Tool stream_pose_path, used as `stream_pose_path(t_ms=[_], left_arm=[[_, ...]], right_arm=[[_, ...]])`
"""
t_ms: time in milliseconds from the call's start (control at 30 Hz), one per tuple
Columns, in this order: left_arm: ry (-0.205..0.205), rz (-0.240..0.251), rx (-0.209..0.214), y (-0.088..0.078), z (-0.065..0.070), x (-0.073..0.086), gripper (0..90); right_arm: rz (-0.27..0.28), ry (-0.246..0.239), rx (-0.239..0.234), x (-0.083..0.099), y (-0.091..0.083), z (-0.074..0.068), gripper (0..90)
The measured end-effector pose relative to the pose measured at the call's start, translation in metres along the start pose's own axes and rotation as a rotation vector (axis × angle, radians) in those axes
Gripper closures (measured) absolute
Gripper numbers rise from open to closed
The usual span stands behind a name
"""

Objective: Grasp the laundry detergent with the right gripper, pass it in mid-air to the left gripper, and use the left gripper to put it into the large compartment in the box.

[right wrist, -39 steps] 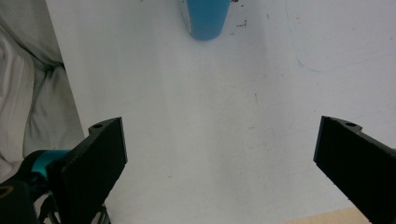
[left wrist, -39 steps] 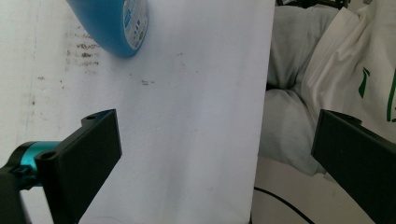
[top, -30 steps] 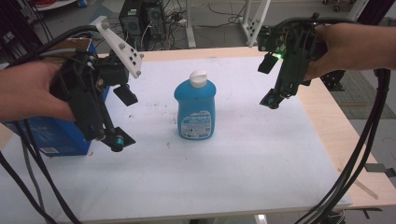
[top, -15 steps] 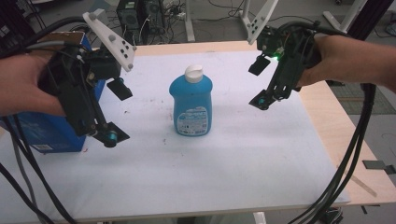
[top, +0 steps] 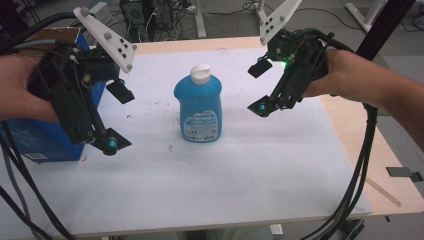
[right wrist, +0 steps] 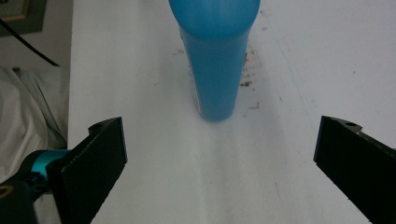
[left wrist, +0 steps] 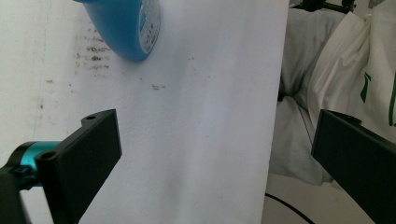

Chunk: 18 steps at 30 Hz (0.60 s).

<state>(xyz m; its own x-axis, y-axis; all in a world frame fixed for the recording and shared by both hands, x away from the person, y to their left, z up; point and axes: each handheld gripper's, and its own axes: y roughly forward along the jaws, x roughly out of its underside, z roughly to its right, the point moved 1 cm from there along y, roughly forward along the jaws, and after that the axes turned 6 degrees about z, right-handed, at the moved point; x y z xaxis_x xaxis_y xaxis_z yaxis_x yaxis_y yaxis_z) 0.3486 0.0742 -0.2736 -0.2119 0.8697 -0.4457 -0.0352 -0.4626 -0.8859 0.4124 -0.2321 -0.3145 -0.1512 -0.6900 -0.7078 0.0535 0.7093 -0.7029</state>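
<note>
While both grippers' jaws gape apart | blue bottle [top: 198,107] upright, white cap, label facing front

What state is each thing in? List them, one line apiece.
blue bottle: upright on the white sheet, white cap on, held by neither gripper.
blue box: standing at the table's left edge, partly hidden behind the left hand.
left gripper: jaws wide apart, empty, left of the bottle.
right gripper: jaws wide apart, empty, right of the bottle.
</note>
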Motion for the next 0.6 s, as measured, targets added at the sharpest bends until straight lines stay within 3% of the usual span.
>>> stream_pose_path(t_ms=[200, 600], left_arm=[[0.0, -0.001, -0.005, 0.0, 0.0, 0.001, 1.6], [-0.007, 0.005, -0.013, -0.003, -0.002, 0.005, 1.6]], right_arm=[[0.092, 0.019, -0.009, 0.007, 0.012, 0.003, 2.0], [0.12, 0.008, -0.023, 0.01, 0.03, 0.005, 2.0]])
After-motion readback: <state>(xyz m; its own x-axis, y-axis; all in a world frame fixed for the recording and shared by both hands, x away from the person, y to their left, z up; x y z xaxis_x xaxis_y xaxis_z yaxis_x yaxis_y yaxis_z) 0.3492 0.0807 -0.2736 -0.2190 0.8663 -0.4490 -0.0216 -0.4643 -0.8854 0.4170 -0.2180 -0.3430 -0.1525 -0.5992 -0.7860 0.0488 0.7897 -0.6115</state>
